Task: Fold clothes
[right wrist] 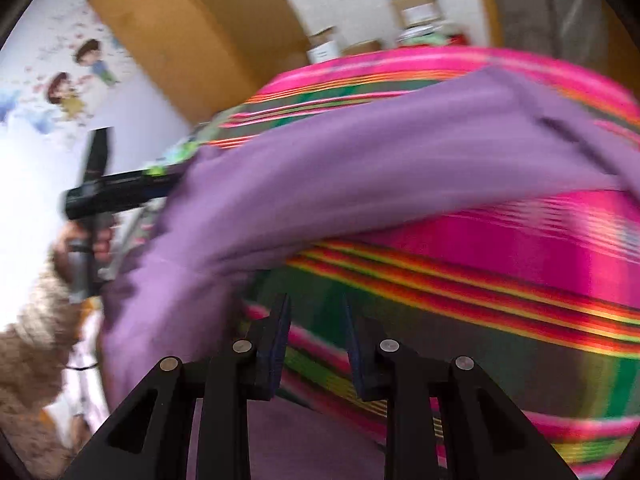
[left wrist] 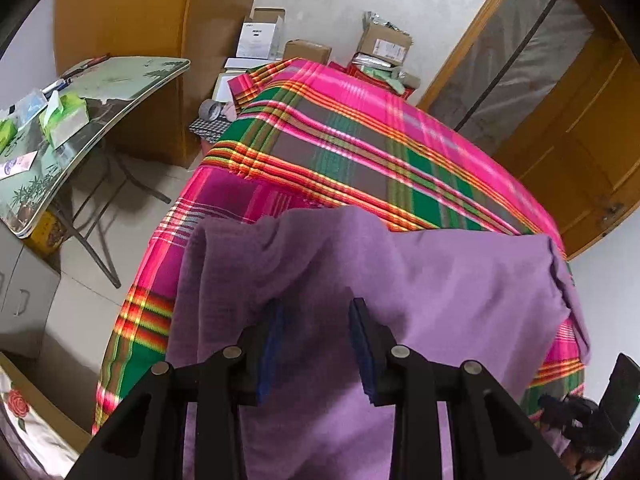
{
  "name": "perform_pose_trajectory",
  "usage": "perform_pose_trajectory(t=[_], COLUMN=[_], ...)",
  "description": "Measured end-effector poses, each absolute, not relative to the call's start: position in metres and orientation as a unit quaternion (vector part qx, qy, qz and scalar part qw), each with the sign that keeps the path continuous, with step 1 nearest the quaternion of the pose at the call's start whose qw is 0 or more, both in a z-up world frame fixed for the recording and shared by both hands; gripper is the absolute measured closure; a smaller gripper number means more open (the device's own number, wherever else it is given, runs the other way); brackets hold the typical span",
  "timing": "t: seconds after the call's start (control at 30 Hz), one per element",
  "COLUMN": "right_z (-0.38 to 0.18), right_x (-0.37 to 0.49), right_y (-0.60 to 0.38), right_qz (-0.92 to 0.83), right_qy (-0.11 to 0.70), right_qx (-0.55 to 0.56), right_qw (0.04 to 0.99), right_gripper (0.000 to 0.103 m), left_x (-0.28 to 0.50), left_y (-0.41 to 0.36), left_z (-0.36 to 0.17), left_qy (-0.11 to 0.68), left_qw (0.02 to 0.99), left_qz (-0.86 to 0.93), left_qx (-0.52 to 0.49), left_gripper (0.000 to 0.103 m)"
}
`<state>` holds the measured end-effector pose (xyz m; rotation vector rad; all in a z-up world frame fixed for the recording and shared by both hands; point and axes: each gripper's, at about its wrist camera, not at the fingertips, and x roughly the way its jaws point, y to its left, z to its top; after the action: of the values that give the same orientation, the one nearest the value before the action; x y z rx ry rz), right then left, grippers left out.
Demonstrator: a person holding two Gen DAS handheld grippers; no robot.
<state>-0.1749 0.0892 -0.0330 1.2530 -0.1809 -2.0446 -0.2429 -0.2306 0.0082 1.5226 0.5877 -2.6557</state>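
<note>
A purple garment [left wrist: 420,280] lies spread over the near part of the bed's pink, green and orange plaid cover [left wrist: 340,140]. My left gripper [left wrist: 316,312] points down at it, jaws apart; the cloth runs under and between the blue pads [left wrist: 276,332], which do not press on it. In the blurred right wrist view the garment [right wrist: 360,168] stretches from the left towards the upper right. My right gripper [right wrist: 316,312] stands open over the plaid cover [right wrist: 500,240], with nothing between its fingers. The left gripper's tip [right wrist: 132,188], in a person's hand, is at the cloth's left edge.
A folding table [left wrist: 120,92] with tissue packs [left wrist: 64,116] stands left of the bed. Cardboard boxes [left wrist: 384,44] are stacked against the far wall. A wooden wardrobe [left wrist: 580,140] is on the right and a white cabinet [left wrist: 24,292] on the left.
</note>
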Motion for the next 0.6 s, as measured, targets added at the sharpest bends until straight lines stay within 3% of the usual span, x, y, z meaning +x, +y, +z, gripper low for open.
perform_pose_trajectory(t=[0.3,0.37,0.4,0.6], right_z=[-0.042,-0.043,-0.042,-0.020], right_x=[-0.170,-0.172,-0.171,-0.141], right_y=[0.038,0.034,0.033,0.041], right_qz=[-0.738,-0.737,-0.740,-0.755], right_qy=[-0.066,-0.067,-0.061,-0.034], right_qx=[0.509,0.510,0.508,0.455], right_qw=[0.438,0.438,0.436,0.471], right_gripper=[0.074,0.084,0.098,0.098], left_x=[-0.256,-0.257,-0.258,-0.263], left_y=[-0.230,-0.232,-0.232,-0.231], left_z=[0.004,0.004,0.004,0.004], left_qy=[0.171,0.176,0.176,0.167], left_qw=[0.018,0.019,0.020,0.022], left_qz=[-0.854,-0.855,-0.856,-0.860], left_qx=[0.491,0.487,0.486,0.481], left_gripper=[0.069,0.069,0.069,0.069])
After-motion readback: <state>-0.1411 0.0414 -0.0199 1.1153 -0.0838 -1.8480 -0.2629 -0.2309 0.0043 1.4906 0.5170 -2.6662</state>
